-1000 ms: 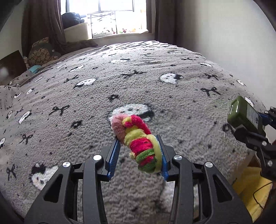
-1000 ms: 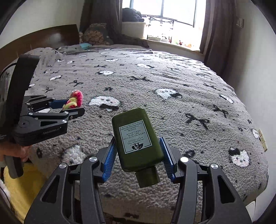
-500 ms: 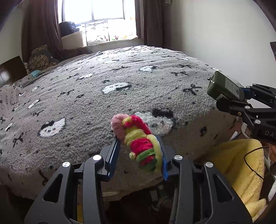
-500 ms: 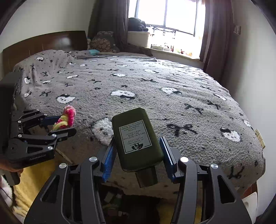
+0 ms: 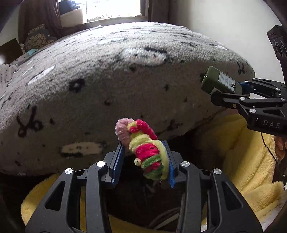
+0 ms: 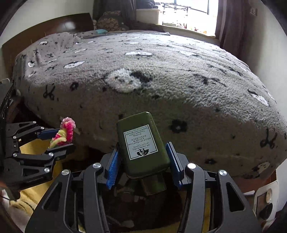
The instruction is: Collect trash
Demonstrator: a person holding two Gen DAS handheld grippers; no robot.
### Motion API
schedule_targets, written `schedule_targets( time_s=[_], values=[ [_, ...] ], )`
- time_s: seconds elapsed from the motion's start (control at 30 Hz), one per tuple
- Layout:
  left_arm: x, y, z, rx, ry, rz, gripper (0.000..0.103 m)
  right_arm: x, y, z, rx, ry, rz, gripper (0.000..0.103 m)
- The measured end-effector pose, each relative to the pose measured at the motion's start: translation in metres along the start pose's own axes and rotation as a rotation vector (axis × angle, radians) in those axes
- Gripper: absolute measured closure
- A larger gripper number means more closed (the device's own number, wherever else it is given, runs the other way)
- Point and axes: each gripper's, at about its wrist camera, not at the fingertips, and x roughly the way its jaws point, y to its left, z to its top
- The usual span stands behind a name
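My left gripper [image 5: 143, 161] is shut on a fuzzy pink, red, yellow and green twisted toy [image 5: 145, 150], held in the air below the bed's front edge. It also shows at the left of the right wrist view [image 6: 65, 133]. My right gripper [image 6: 141, 161] is shut on a dark green lotion bottle [image 6: 141, 143] with a white label, cap toward the camera. The bottle also shows at the right of the left wrist view [image 5: 220, 83]. Both grippers hang over a dark opening [image 6: 136, 202] low in front of the bed, with bits of litter in it.
A bed with a grey fleece blanket [image 6: 161, 75] fills the view ahead. A yellow fluffy cloth [image 5: 251, 161] lies around the dark opening. A window [image 6: 186, 10] and curtains are at the back. A white wall socket [image 6: 265, 200] is at the lower right.
Both grippers have drawn back from over the bed and sunk below its front edge, each still holding its object. The dark opening and yellow cloth have come into view beneath them.
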Motion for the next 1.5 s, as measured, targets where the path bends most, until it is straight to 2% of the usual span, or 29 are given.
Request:
schedule_targets(
  time_s=[0.43,0.73,0.93,1.07,1.13,1.23,1.27,1.4,1.5],
  values=[
    [0.064,0.002,-0.042,-0.049,0.185,-0.050,0.064,0.065,0.011,-0.038,0.041,0.194,0.055,0.053],
    [0.105,0.011,-0.049,-0.105,0.294,-0.102,0.064,0.110,0.002,-0.062,0.181,0.322,0.161,0.053],
    [0.129,0.021,-0.055,-0.168,0.356,-0.147,0.062,0.132,0.004,-0.072,0.205,0.380,0.151,0.053],
    [0.137,0.026,-0.055,-0.178,0.376,-0.164,0.058,0.137,0.004,-0.071,0.213,0.391,0.139,0.051],
    [0.137,0.027,-0.055,-0.176,0.375,-0.158,0.053,0.137,0.006,-0.071,0.214,0.385,0.132,0.050],
    [0.136,0.021,-0.052,-0.176,0.365,-0.143,0.048,0.133,0.002,-0.068,0.215,0.369,0.119,0.037],
    [0.136,0.019,-0.050,-0.175,0.361,-0.135,0.048,0.131,0.002,-0.068,0.214,0.364,0.113,0.036],
    [0.120,0.022,-0.043,-0.171,0.328,-0.105,0.041,0.119,-0.005,-0.064,0.217,0.338,0.103,0.035],
    [0.101,0.024,-0.032,-0.171,0.280,-0.074,0.033,0.102,-0.011,-0.055,0.215,0.281,0.076,0.028]
  ],
)
